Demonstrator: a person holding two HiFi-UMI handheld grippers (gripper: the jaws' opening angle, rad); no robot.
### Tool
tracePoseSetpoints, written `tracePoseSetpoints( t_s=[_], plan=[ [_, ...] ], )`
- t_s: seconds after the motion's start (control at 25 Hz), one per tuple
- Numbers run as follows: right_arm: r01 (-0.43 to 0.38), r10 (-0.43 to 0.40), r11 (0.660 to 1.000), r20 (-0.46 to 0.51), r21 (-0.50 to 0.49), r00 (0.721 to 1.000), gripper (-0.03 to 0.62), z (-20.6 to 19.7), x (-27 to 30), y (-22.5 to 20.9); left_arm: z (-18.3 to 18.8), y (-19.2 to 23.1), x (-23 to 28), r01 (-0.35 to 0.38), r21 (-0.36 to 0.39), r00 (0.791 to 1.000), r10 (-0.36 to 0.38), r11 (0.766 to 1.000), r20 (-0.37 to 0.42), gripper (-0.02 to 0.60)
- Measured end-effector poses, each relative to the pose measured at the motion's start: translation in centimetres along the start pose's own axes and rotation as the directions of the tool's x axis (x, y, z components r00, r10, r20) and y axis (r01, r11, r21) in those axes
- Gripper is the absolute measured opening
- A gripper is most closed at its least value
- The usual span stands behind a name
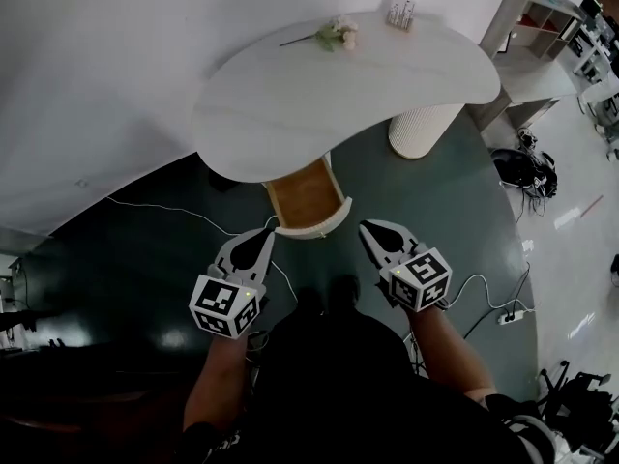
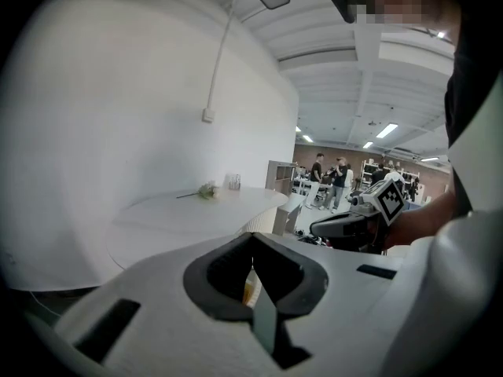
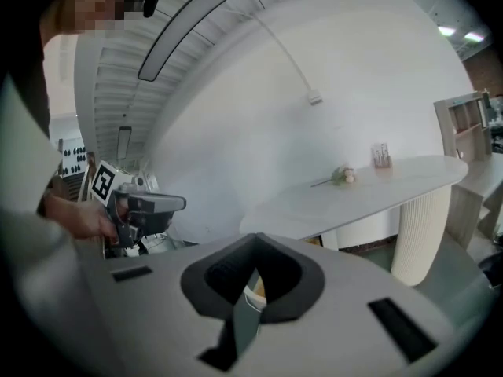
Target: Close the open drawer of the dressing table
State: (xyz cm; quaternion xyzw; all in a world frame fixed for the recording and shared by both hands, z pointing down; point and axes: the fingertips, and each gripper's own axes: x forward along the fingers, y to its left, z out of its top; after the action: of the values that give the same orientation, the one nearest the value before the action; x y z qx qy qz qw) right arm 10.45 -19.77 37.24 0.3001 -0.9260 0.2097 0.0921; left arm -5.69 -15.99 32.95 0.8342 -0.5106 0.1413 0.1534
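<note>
Now grips nothing with left gripper (image 1: 263, 236) or right gripper (image 1: 371, 228), both pairs of jaws pressed together. Finds drawer (image 1: 305, 197) pulled open under dressing table (image 1: 319, 100), wooden floor showing, rounded front between both tips, close by.

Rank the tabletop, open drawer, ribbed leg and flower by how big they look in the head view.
1. tabletop
2. open drawer and ribbed leg: look alike, no ranking
3. flower

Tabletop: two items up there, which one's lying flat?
The flower, its stem stretched along the tabletop; the small clear holder beside it stands upright.
</note>
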Motion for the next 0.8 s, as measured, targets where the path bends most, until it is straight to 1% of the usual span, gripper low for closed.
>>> tracePoseSetpoints(
  t_s=[0.12,0.28,0.36,0.48,0.64,0.8],
  plan=[
    [-0.006,0.007,1.0,-0.06,0.02,0.998,0.006,-2.0,1.0,-0.1,-1.4,1.3,1.2,-0.007,-0.044,1.0,0.007,0.999,-0.01,0.0],
    [-0.024,0.027,0.999,-0.146,0.023,0.989,0.006,-4.5,2.6,0.3,-3.0,3.3,2.6,-0.017,-0.078,1.0,0.016,0.997,-0.011,0.0],
    [-0.034,0.037,0.999,-0.185,0.018,0.982,0.006,-6.0,3.6,0.5,-4.4,4.1,3.3,-0.017,-0.106,1.0,0.015,0.994,-0.014,0.0],
    [-0.041,0.046,0.999,-0.232,0.026,0.972,0.006,-8.3,5.5,0.8,-6.9,4.9,4.4,-0.004,-0.124,1.0,0.001,0.992,-0.026,0.0],
    [-0.042,0.053,0.998,-0.273,0.046,0.96,0.006,-11.5,7.2,2.3,-10.7,5.8,3.9,-0.006,-0.174,0.999,-0.001,0.985,-0.041,0.0],
    [-0.028,0.043,0.998,-0.308,0.055,0.95,0.006,-13.9,7.7,3.5,-13.3,6.9,2.6,-0.014,-0.231,0.999,0.003,0.973,-0.049,0.0]
  ],
)
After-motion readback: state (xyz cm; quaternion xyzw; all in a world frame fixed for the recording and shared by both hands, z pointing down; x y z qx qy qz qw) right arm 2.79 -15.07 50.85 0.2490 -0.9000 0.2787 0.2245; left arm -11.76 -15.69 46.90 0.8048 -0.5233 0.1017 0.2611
